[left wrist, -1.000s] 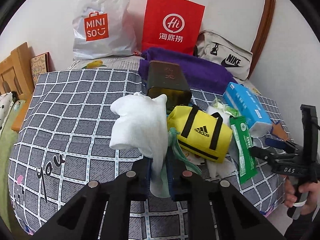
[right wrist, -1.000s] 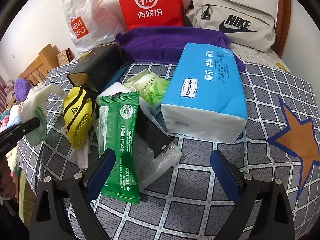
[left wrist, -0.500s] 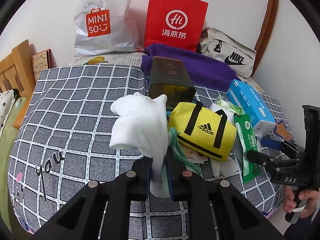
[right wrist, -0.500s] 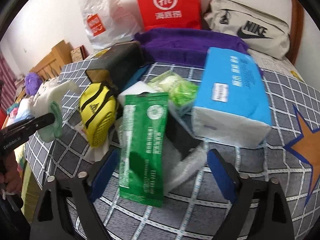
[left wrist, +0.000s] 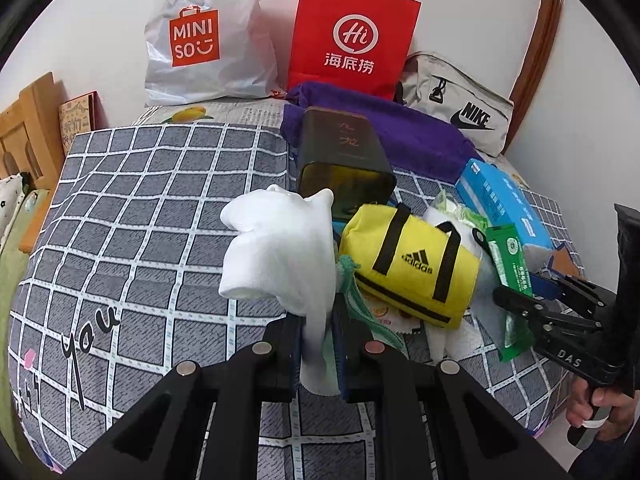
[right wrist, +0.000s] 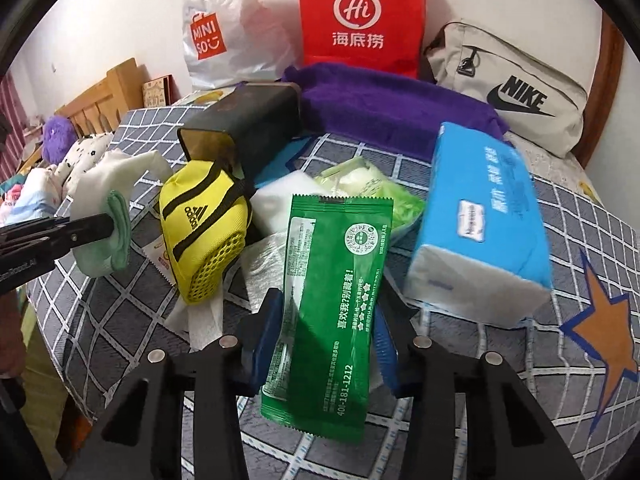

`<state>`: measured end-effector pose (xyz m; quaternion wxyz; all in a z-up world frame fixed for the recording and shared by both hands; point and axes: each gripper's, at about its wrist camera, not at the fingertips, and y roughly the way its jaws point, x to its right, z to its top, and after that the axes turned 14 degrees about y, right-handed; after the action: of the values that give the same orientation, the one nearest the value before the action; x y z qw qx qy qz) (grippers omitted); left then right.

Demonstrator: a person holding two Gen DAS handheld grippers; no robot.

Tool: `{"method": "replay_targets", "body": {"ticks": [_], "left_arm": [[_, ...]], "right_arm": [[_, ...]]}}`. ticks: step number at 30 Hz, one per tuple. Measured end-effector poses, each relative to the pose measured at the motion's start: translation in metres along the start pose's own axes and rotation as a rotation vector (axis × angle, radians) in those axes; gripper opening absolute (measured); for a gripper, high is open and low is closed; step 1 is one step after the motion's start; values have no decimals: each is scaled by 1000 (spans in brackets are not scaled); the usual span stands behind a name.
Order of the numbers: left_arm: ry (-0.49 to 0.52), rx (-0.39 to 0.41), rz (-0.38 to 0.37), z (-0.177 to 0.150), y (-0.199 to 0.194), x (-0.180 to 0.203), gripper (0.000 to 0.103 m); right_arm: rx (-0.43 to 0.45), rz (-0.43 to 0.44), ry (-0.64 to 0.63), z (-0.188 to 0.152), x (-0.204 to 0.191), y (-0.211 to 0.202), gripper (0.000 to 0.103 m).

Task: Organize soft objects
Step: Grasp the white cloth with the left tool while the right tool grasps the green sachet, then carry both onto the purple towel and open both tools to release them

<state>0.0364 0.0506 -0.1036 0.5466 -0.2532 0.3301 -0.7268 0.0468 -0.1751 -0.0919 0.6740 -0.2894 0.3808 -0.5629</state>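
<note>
My left gripper (left wrist: 318, 320) is shut on a white cloth (left wrist: 276, 252) with a mint-green piece (left wrist: 352, 292) bunched beside it, held above the checked bedspread (left wrist: 160, 220). The right wrist view shows the same gripper (right wrist: 104, 228) at the left with the cloth (right wrist: 120, 172). My right gripper (right wrist: 326, 312) has its jaws closing on a green packet (right wrist: 332, 280); the blue pads touch both long edges. The packet (left wrist: 508, 264) also appears at the right in the left wrist view. A yellow Adidas mini bag (left wrist: 408, 268) lies between the two grippers.
A blue tissue pack (right wrist: 480, 216), a pale green pouch (right wrist: 360, 184), a dark tin (left wrist: 344, 164) and a purple towel (left wrist: 400, 136) crowd the bed. Against the wall stand a red paper bag (left wrist: 352, 36), a Miniso bag (left wrist: 200, 40) and a Nike bag (left wrist: 460, 108). A hand (left wrist: 600, 412) holds the right gripper.
The right gripper's jaws went from wide apart to narrow around the green packet, which now stands tilted up between the pads. The left gripper and its cloth stayed put.
</note>
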Motion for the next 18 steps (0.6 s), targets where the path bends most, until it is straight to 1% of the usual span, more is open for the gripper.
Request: {"method": "replay_targets", "body": {"ticks": [5,9,14,18], "left_arm": [[6,13,-7,10,-6,0,13],[13,25,3,23,-15,-1,13],[23,37,23,44,-25,-2,13],[29,48,29,65,-28,-3,13]], "right_arm": [[5,6,16,7,6,-12,43],[9,20,21,16,7,-23,43],[27,32,14,31,6,-34,43],[47,34,13,49,7,-41,43]]}}
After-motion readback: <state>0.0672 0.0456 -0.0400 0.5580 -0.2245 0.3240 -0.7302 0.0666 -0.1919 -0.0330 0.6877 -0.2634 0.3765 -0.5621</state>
